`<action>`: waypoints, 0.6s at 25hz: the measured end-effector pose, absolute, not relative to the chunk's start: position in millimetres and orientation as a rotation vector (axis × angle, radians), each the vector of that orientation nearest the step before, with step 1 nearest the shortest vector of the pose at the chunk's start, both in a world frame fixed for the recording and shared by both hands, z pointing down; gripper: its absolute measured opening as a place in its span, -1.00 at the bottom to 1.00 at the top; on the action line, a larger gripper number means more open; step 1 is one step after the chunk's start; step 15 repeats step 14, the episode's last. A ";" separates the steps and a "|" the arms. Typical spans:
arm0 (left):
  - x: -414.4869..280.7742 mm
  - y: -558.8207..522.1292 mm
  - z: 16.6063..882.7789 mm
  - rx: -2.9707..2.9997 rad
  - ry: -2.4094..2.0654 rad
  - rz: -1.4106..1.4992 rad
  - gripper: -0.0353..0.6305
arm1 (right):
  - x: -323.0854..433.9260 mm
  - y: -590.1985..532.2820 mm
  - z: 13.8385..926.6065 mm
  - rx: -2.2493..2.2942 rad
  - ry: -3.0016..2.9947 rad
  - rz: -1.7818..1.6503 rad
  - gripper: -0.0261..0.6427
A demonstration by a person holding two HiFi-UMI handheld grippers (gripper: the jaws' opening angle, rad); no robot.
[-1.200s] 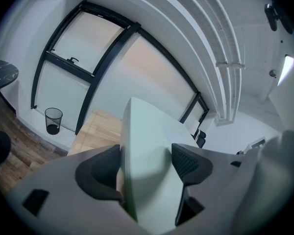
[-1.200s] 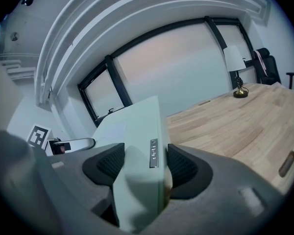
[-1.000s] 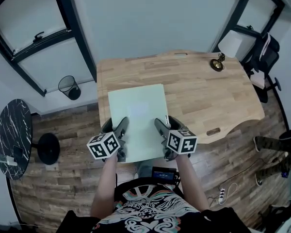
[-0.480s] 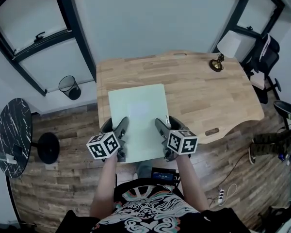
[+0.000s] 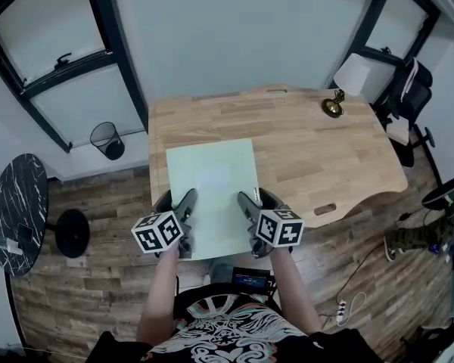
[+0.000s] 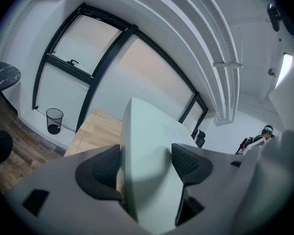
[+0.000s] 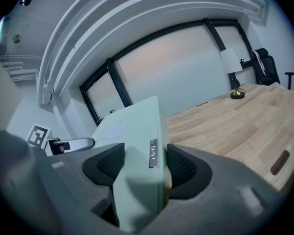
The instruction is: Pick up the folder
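Pale wood makes the table (image 5: 325,157), bare save for a brass lamp (image 5: 334,106) at its far right corner. It stands against a white wall between dark-framed windows (image 5: 53,59). A wire bin (image 5: 106,137) sits to its left on the plank floor (image 5: 83,293), and a black marble side table (image 5: 19,214) stands further left. A dark chair (image 5: 405,89) is in the right corner.

The folder (image 5: 212,187) is flat, mint green and plain, with a small silver tab (image 7: 153,153) on its right edge. It lies over the table's near left part, its near edge past the table's front. The left gripper (image 5: 178,203) pinches its near left edge and the right gripper (image 5: 257,203) its near right edge, pads pressed on both faces. I cannot tell whether its far end touches the wood.
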State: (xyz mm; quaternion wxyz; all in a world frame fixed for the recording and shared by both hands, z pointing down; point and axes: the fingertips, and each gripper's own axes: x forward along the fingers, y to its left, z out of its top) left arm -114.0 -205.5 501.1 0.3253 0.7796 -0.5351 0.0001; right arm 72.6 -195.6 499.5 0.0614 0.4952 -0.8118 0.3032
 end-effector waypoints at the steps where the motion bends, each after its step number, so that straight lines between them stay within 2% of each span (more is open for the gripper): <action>1: -113.9 -203.4 501.4 2.044 -1.403 0.001 0.04 | 72.7 -193.3 499.9 1.498 -2.455 0.918 -0.14; 15: -113.1 -181.3 496.2 2.051 -1.411 0.008 0.04 | 74.3 -170.8 497.0 1.503 -2.464 0.923 -0.14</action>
